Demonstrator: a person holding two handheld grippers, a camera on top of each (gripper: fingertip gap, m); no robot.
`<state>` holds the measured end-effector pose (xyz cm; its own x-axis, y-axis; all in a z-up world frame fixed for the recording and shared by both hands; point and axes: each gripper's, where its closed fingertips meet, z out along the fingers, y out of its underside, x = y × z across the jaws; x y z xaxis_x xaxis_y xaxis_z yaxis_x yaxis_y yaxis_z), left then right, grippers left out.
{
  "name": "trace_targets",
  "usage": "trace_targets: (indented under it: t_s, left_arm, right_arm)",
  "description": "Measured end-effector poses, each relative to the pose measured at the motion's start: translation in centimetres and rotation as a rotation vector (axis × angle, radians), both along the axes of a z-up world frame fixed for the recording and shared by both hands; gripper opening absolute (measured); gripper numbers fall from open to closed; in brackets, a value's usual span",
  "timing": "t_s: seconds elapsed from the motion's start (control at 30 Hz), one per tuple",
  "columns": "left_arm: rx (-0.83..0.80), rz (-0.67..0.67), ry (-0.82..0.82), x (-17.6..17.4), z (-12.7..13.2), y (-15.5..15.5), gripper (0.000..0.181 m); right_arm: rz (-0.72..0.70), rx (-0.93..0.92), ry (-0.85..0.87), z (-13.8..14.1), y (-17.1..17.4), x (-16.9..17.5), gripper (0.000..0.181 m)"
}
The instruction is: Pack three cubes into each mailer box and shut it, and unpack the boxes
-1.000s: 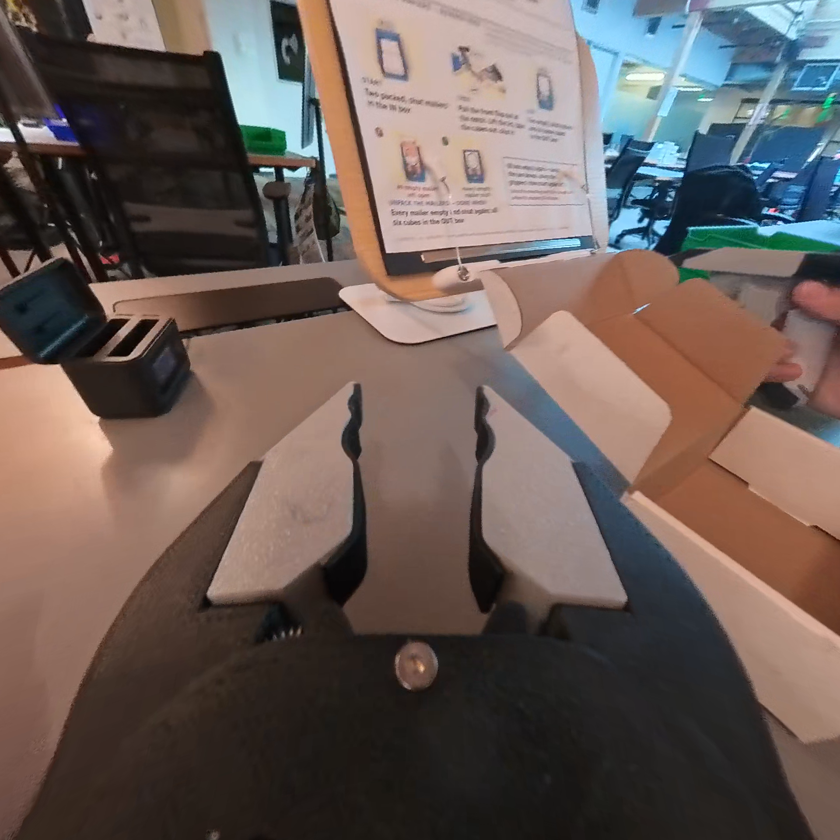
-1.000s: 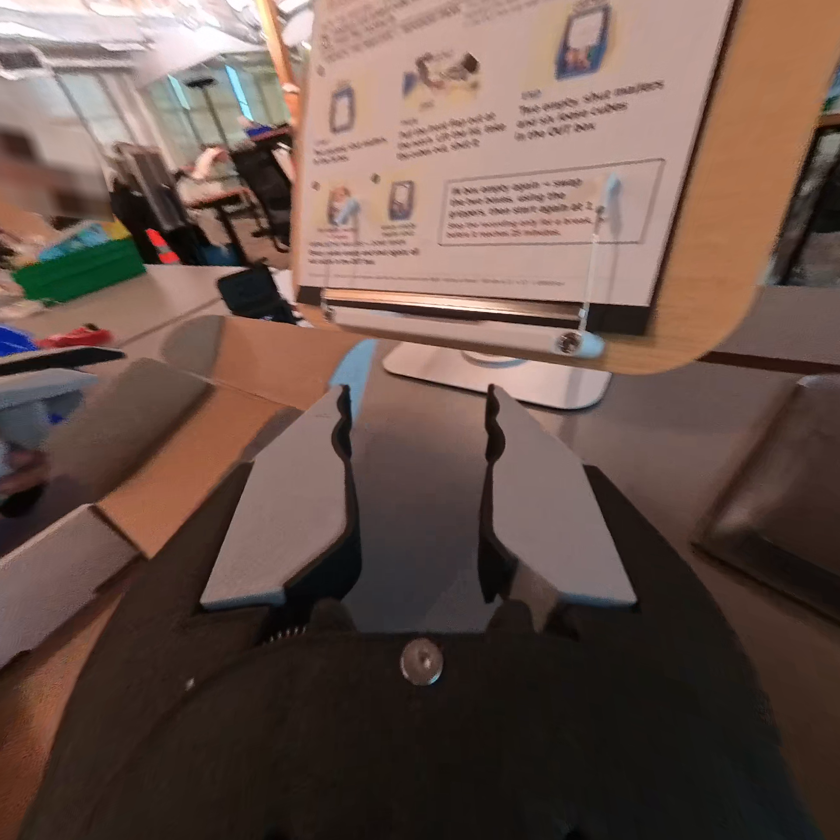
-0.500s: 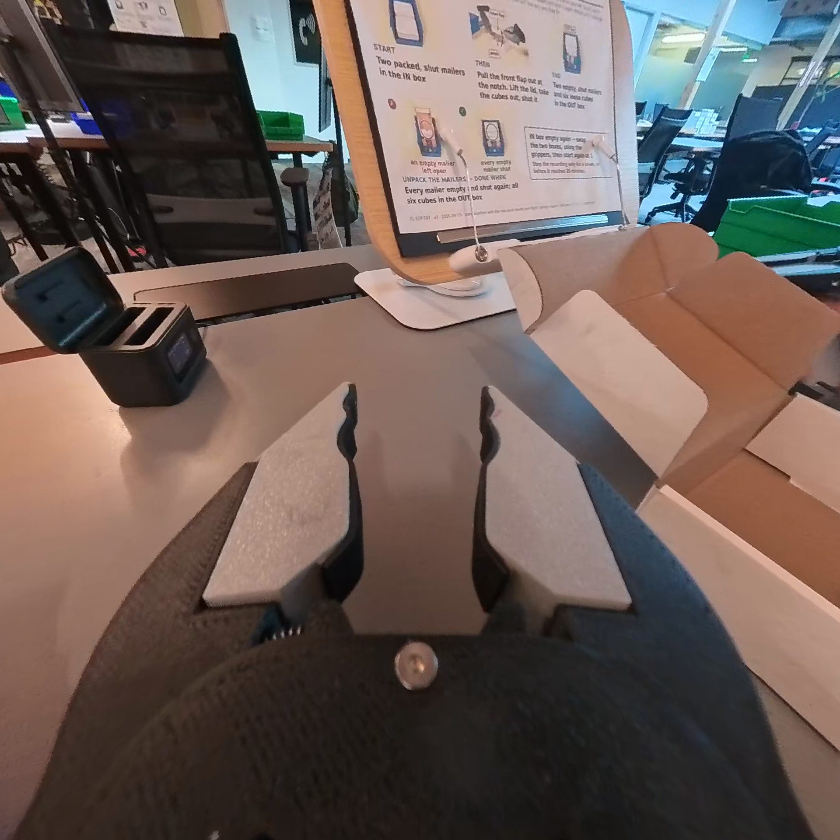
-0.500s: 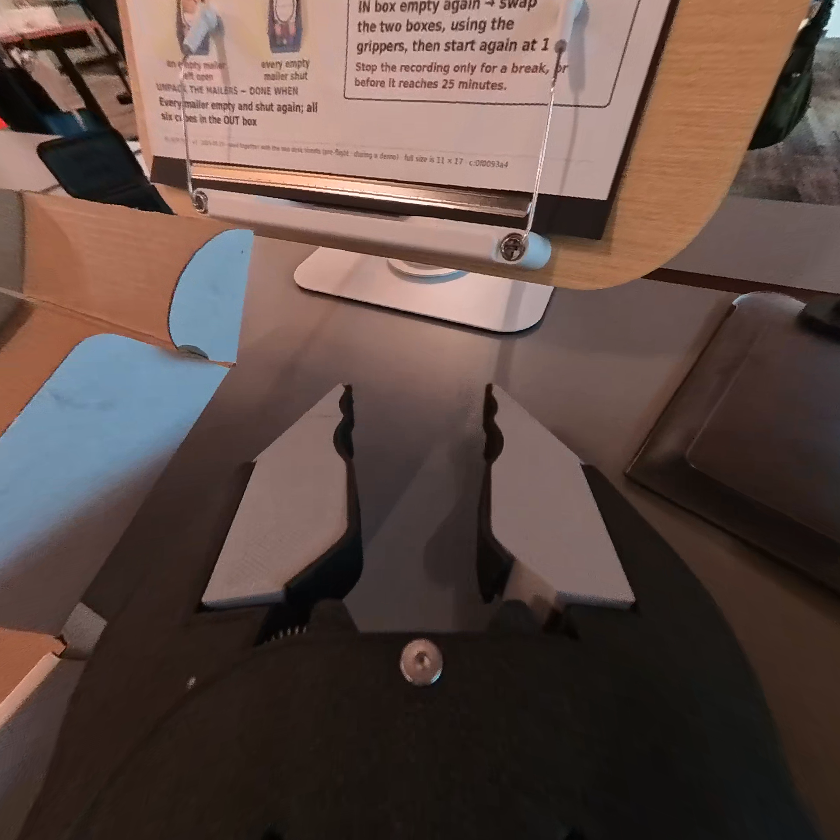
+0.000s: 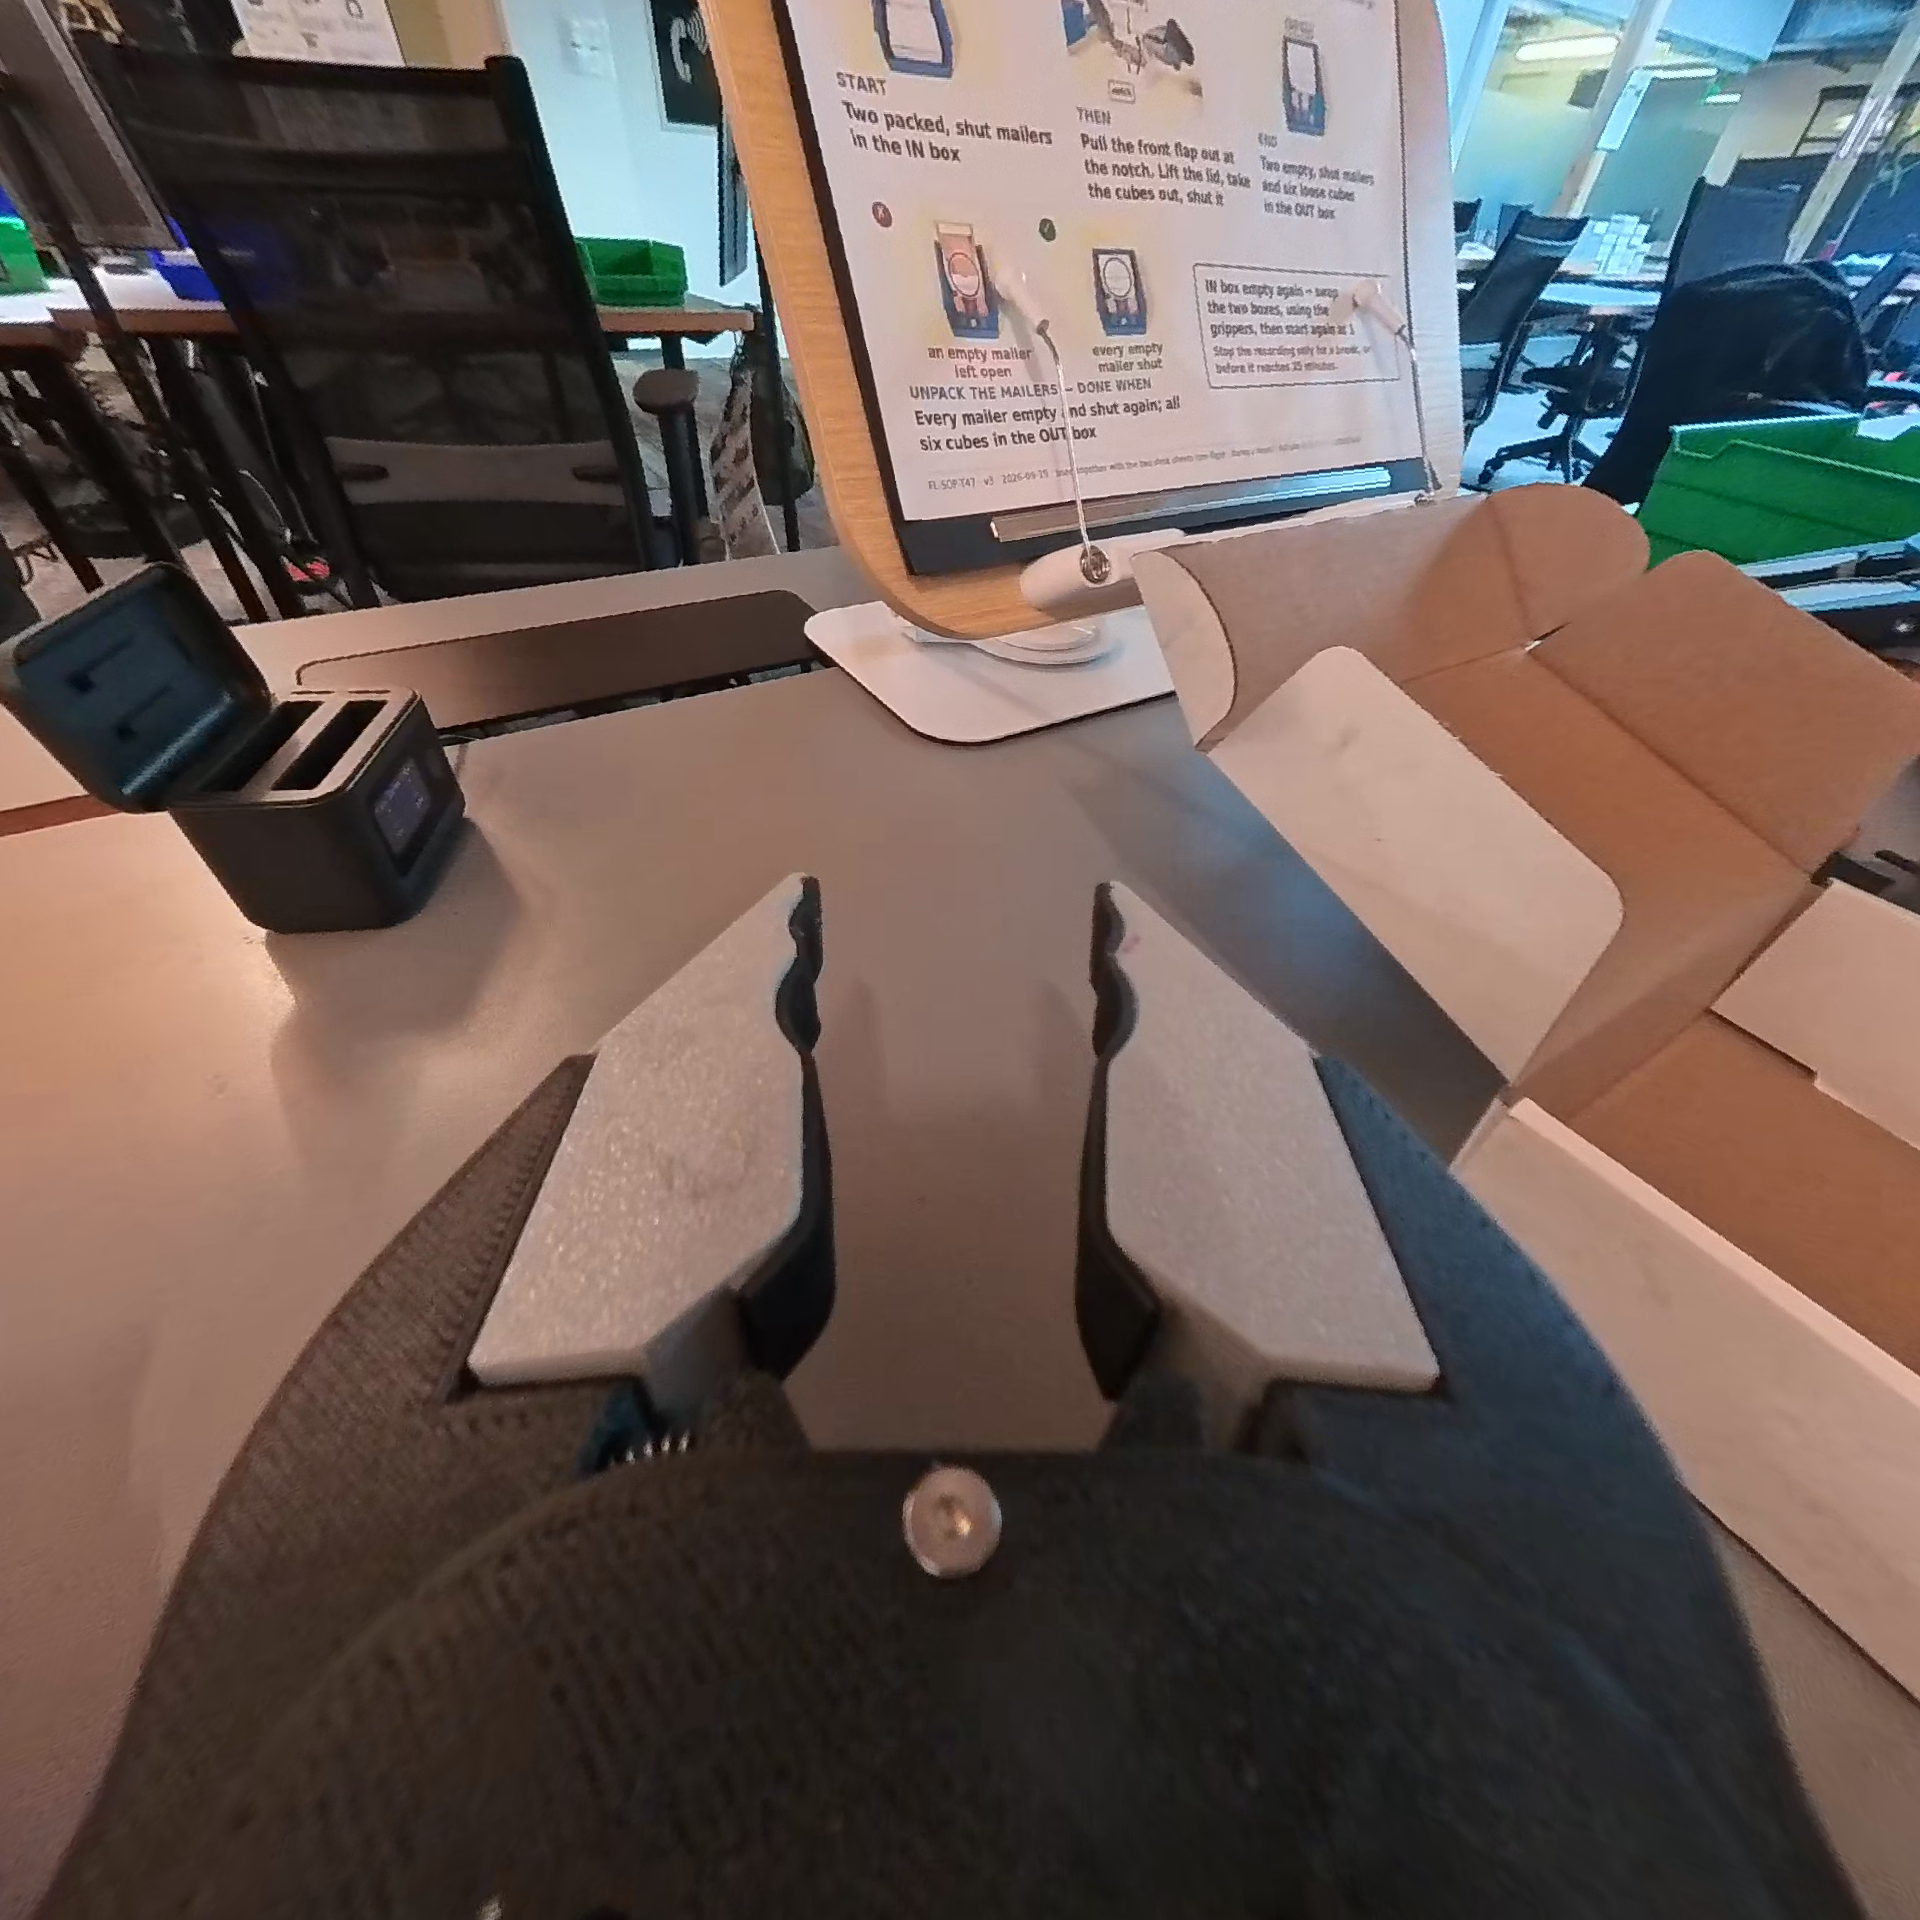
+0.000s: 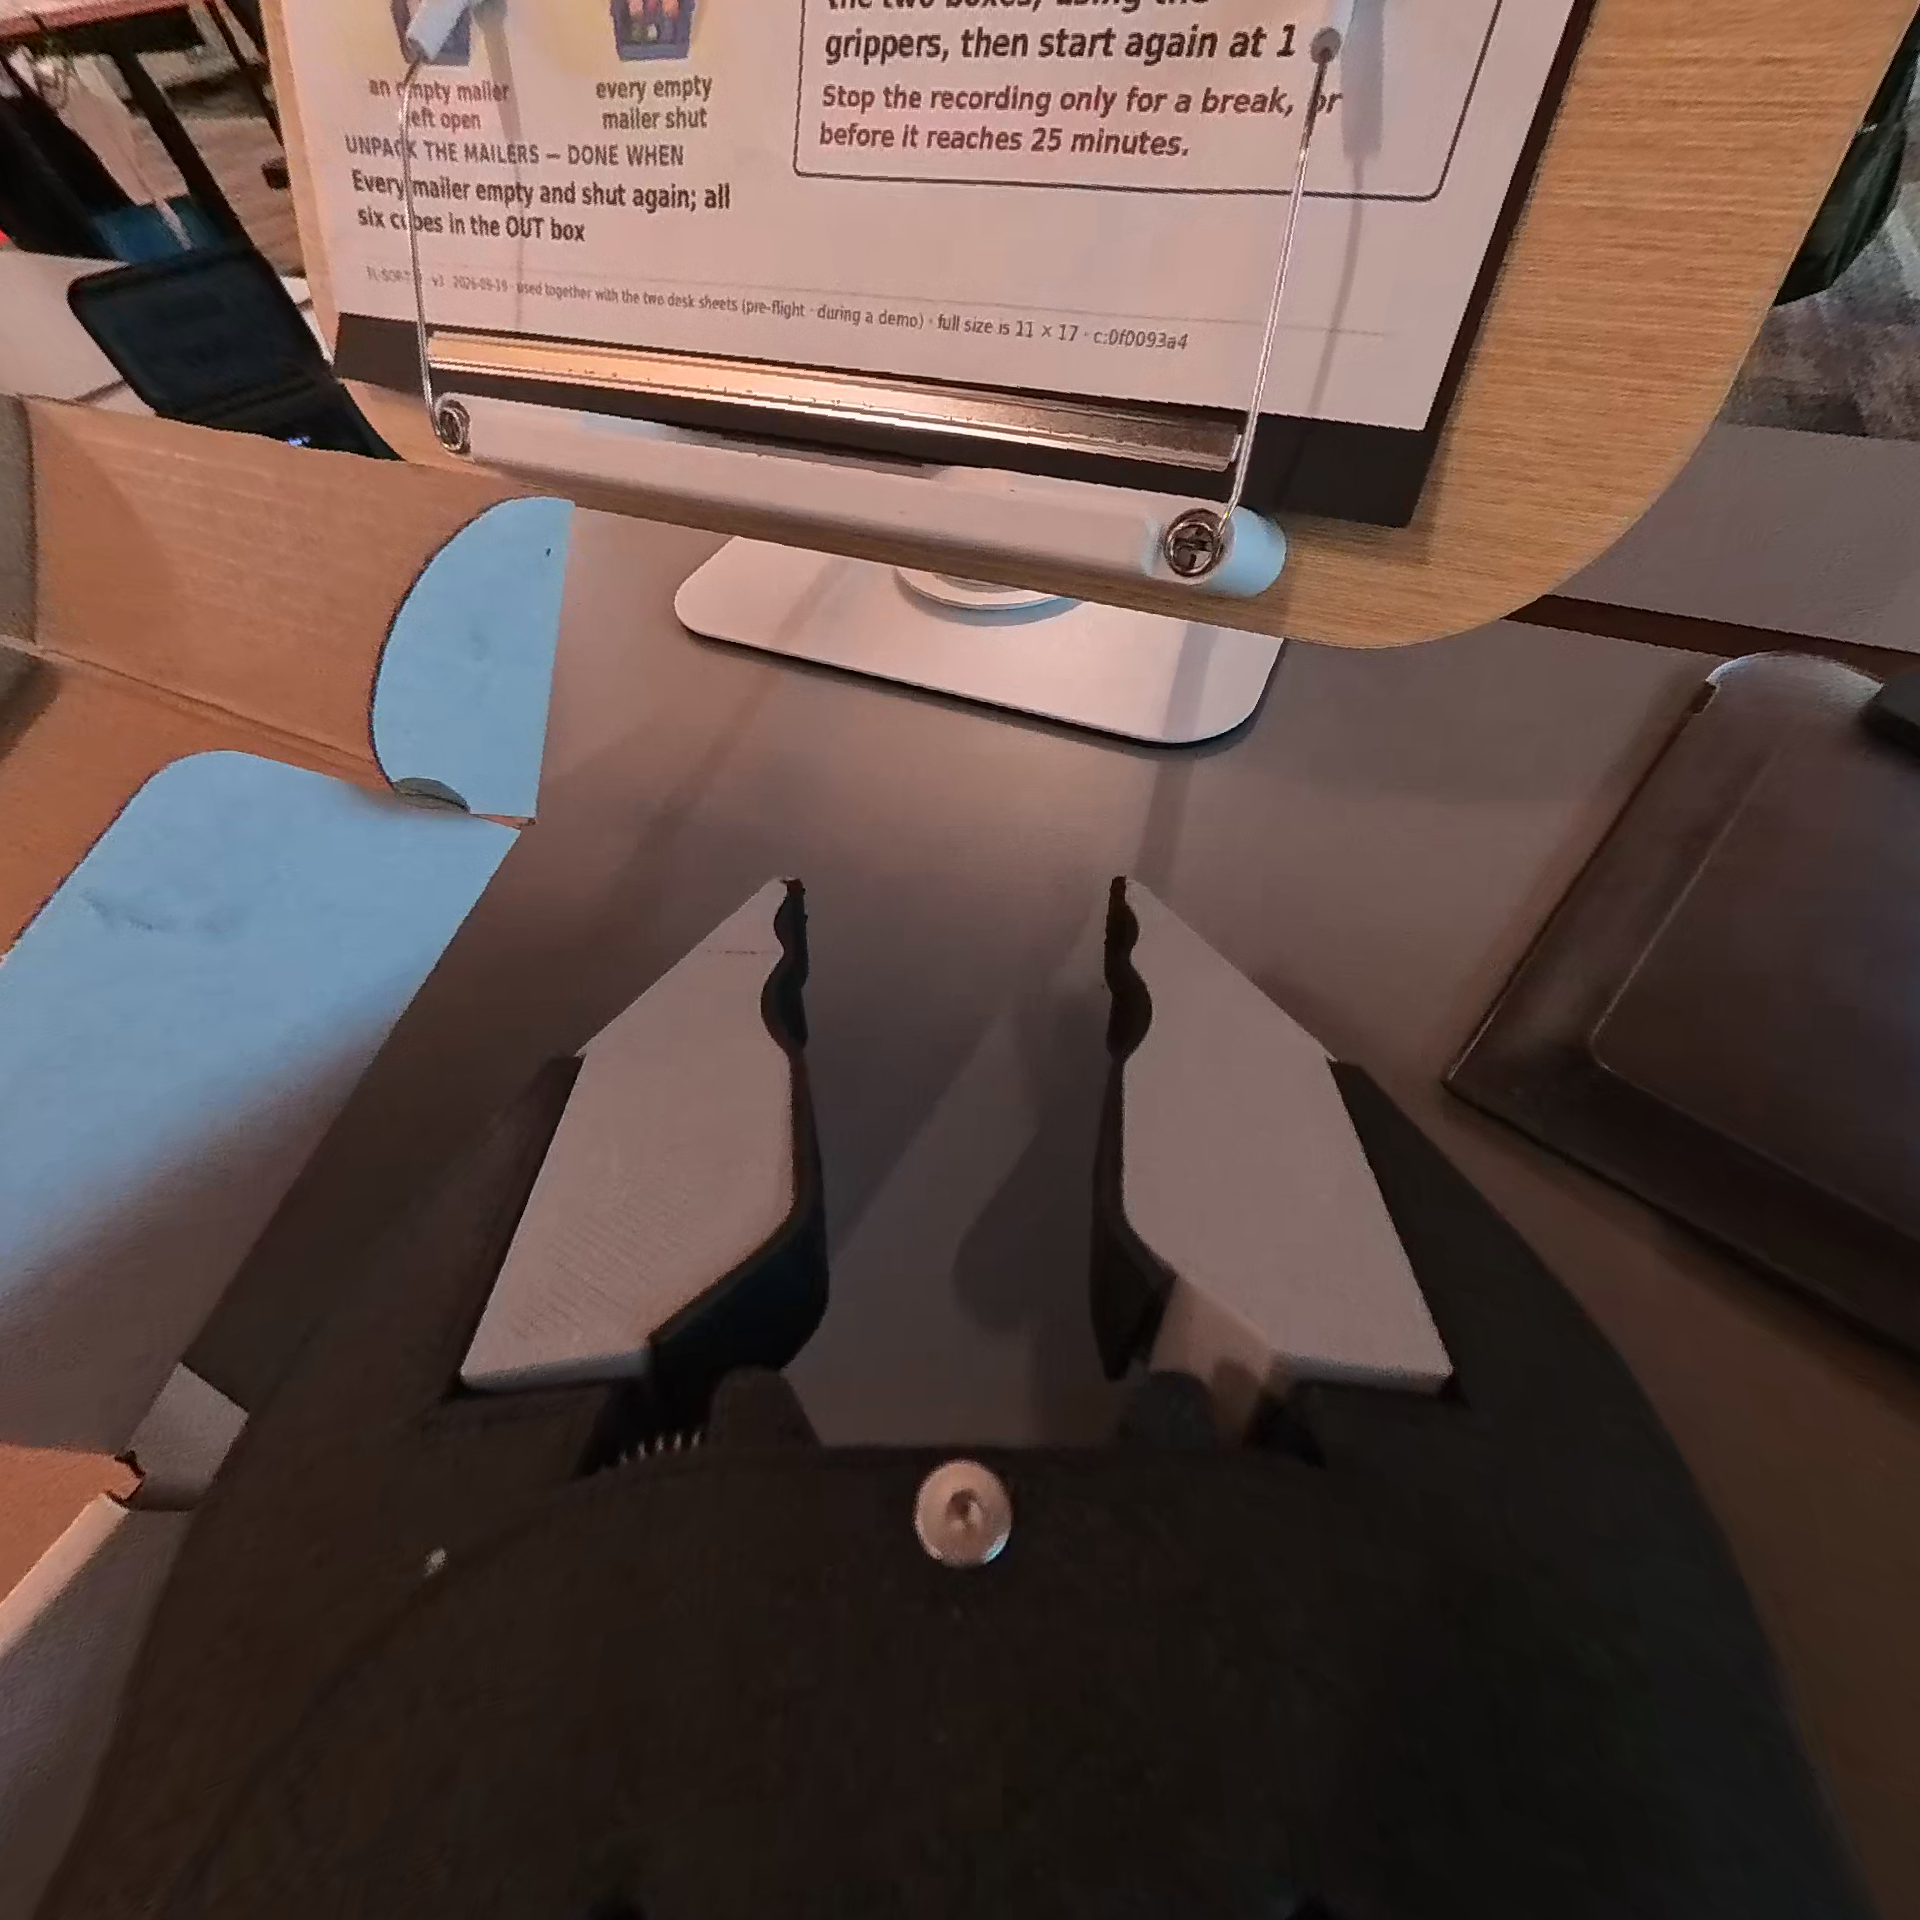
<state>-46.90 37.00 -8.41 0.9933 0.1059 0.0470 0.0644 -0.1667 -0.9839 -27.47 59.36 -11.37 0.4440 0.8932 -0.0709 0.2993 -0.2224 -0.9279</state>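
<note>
Both claws released and empty: left gripper (image 5: 954, 940) left of the open brown-and-white cardboard mailer box (image 5: 1558, 831), right gripper (image 6: 956, 935) right of it; approach its flaps squarely.

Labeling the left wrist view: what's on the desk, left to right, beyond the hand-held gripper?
Open dark charger case → flat black pad → document stand with instruction sheet → open cardboard box flaps. The left hand-held gripper sits open and empty in front.
</note>
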Motion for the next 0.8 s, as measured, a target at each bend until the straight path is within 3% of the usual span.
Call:
trace_targets:
  t_s: [0.8]
  left_arm:
    - [-0.006,0.003,0.001,0.0,-0.09,0.03,0.045]
  right_arm:
    - [-0.019,0.008,-0.009,-0.08,0.19,0.12,0.058]
